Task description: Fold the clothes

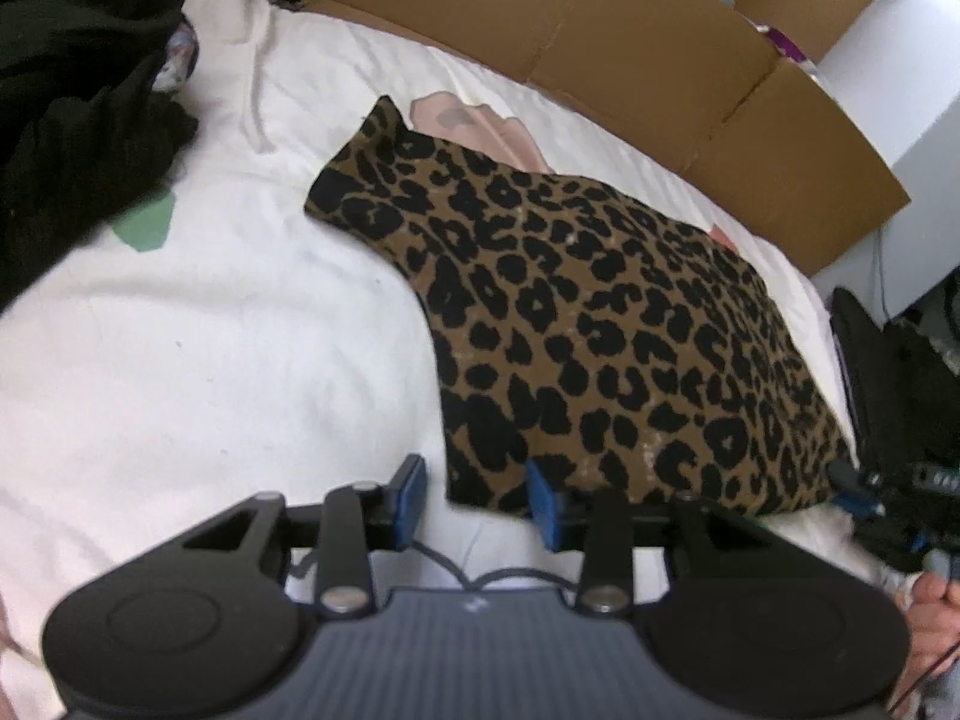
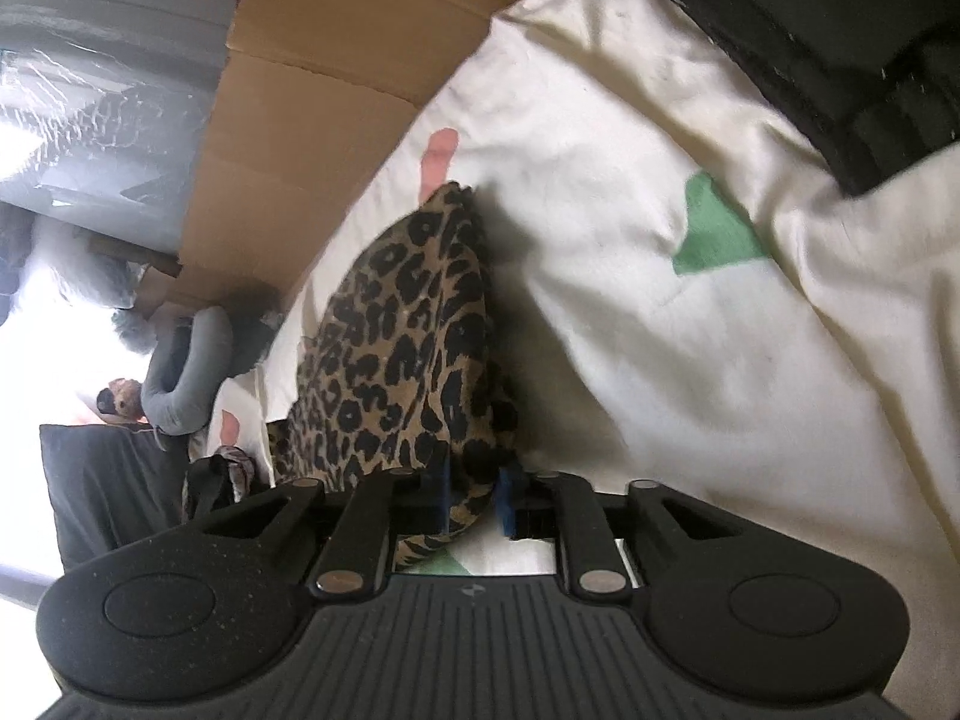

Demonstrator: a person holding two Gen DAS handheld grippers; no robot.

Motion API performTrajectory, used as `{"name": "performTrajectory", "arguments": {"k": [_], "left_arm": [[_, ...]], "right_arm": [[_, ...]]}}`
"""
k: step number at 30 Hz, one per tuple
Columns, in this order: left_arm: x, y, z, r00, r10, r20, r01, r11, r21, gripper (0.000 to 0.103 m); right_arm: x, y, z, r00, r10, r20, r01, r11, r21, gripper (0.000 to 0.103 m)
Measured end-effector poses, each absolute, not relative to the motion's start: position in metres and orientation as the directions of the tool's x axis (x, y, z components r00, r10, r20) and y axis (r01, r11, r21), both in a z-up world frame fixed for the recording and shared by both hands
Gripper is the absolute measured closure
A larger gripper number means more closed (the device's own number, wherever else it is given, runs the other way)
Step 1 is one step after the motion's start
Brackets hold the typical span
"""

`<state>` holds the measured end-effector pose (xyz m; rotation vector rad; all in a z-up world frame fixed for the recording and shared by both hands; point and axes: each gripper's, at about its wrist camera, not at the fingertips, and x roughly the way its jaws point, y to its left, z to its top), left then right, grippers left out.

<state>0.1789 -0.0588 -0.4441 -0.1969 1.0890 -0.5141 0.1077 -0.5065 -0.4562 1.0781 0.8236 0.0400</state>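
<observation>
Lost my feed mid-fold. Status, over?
Right gripper pinching leopard-print garment edge. Left gripper open at its near corner, nothing gripped. Garment flat on white bedding. Nothing blocking.

One leopard-print garment (image 1: 600,312), two hand-held grippers: left (image 1: 477,501), right (image 2: 474,495).

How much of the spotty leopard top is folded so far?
Done: the leopard top lies spread on the white bedding. In hand: the right gripper pinches its edge, while the left gripper is open at its near corner. Left: no fold shows yet, and the black clothes wait.
</observation>
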Motion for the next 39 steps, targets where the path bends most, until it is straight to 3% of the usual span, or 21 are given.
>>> {"name": "performTrajectory", "arguments": {"k": [7, 17, 39], "left_arm": [[0.183, -0.059, -0.444, 0.344, -0.517, -0.784, 0.321, 0.849, -0.419, 0.065], [0.192, -0.048, -0.445, 0.304, -0.536, -0.787, 0.295, 0.839, -0.457, 0.094], [0.210, -0.068, -0.424, 0.130, -0.491, -0.861, 0.220, 0.861, -0.458, 0.100]], "right_arm": [[0.113, -0.499, -0.473, 0.700, 0.423, -0.575, 0.362, 0.484, 0.797, 0.076], [0.118, -0.494, -0.467, 0.693, 0.412, -0.592, 0.353, 0.522, 0.776, 0.089], [0.133, -0.524, -0.417, 0.717, 0.334, -0.611, 0.316, 0.626, 0.713, 0.092]]}}
